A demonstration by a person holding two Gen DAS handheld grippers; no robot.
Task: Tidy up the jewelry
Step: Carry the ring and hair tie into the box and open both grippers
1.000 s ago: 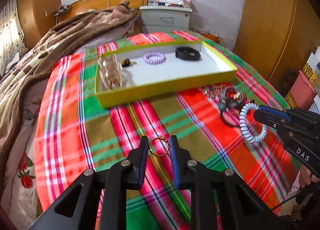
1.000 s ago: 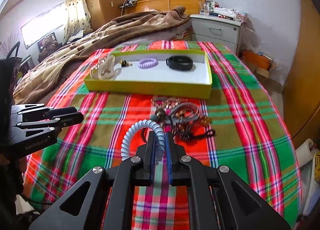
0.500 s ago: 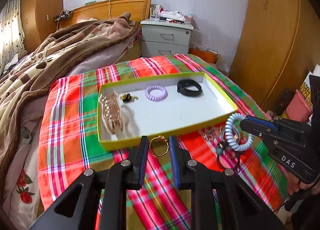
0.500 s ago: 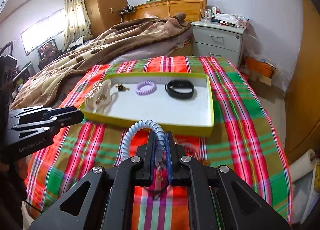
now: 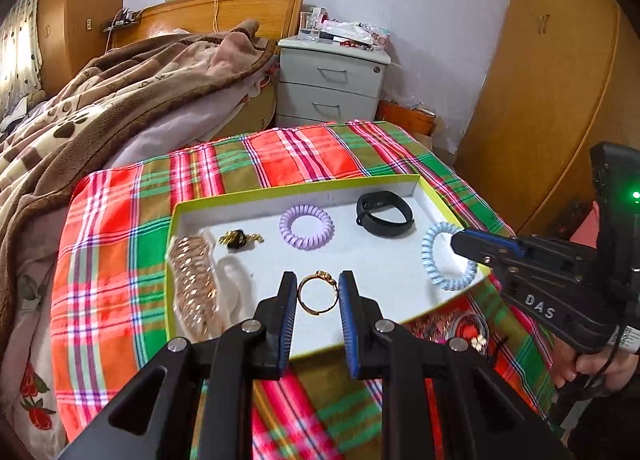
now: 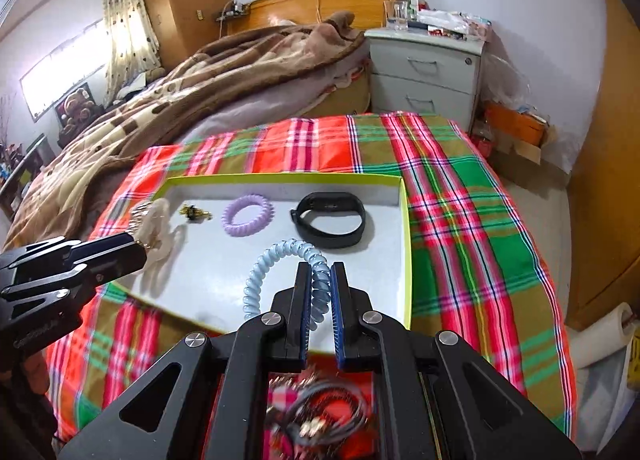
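My left gripper (image 5: 318, 290) is shut on a gold ring (image 5: 316, 294) and holds it above the near part of a yellow-rimmed white tray (image 5: 296, 189). My right gripper (image 6: 320, 280) is shut on a light blue spiral hair tie (image 6: 276, 260), held over the tray's right side; the tie also shows in the left wrist view (image 5: 440, 260). In the tray lie a purple spiral tie (image 5: 306, 225), a black band (image 5: 384, 213), a gold chain piece (image 5: 240, 238) and a rose-gold hair clip (image 5: 196, 280).
A tangle of loose jewelry (image 6: 320, 416) lies on the plaid cloth (image 6: 460, 199) in front of the tray. A brown blanket (image 5: 100, 99) covers the bed at left. A grey nightstand (image 5: 332, 79) stands behind.
Both grippers rose and moved forward from the plaid cloth to over the tray, each still holding its item.
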